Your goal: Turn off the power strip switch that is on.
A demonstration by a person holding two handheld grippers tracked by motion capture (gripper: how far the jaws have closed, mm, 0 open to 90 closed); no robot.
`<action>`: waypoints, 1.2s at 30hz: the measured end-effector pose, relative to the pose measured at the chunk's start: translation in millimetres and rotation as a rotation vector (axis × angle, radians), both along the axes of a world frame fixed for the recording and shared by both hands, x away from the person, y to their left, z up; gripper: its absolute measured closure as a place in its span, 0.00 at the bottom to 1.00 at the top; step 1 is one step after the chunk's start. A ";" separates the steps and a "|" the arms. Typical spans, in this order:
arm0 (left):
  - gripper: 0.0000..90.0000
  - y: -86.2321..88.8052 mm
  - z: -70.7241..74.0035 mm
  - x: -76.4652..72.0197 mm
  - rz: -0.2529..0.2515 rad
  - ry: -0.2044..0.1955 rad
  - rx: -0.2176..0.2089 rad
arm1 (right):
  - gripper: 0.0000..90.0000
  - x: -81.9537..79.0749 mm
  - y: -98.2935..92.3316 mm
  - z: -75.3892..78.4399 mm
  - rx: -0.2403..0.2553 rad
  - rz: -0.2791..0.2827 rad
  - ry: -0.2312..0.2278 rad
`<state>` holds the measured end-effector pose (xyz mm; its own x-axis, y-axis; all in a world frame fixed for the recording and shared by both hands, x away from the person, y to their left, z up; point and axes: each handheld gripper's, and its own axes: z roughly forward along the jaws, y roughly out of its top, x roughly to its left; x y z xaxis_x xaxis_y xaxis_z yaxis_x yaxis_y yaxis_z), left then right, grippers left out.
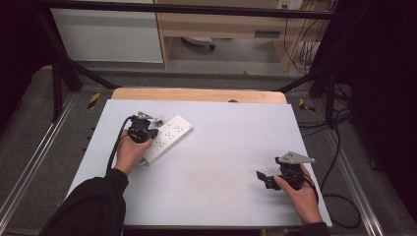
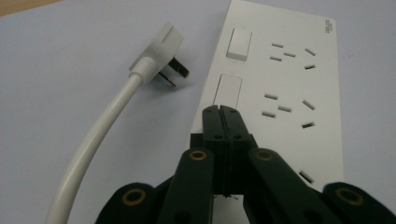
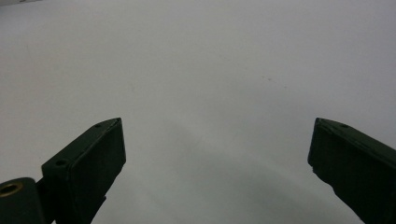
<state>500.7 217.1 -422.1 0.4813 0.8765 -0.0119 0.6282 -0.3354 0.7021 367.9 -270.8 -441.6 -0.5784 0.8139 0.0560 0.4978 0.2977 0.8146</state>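
A white power strip lies at the left of the table, with two rocker switches and several sockets. Its white plug lies loose beside it on a thick white cable. My left gripper is shut with nothing between its jaws. Its tips rest at the near edge of the nearer switch; I cannot tell whether they press it. My right gripper is open, held low over the bare mat at the right, with nothing between its fingers.
A pale grey mat covers the table, with a wooden edge at the back. Black frame posts stand left and right. Cables trail off the right side. A person's hands hold both grippers.
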 end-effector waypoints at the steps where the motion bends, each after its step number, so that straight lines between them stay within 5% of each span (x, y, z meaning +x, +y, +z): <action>1: 1.00 0.2 -0.1 -0.2 0.001 0.000 -0.004 | 0.05 -0.1 0.0 0.0 0.000 -0.001 0.000; 20: 1.00 -0.8 -0.6 -2.9 -0.007 -0.007 -0.010 | 0.05 0.1 0.0 -0.2 -0.002 0.001 -0.002; 36: 1.00 -4.6 3.5 -8.4 -0.025 -0.060 -0.041 | 0.05 0.3 -0.1 -0.5 -0.006 0.003 -0.002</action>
<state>492.3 212.5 -418.7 0.5040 0.8635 -0.0177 0.5762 -0.3210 0.7516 368.2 -270.9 -442.1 -0.5811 0.8123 0.0500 0.4953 0.3043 0.8137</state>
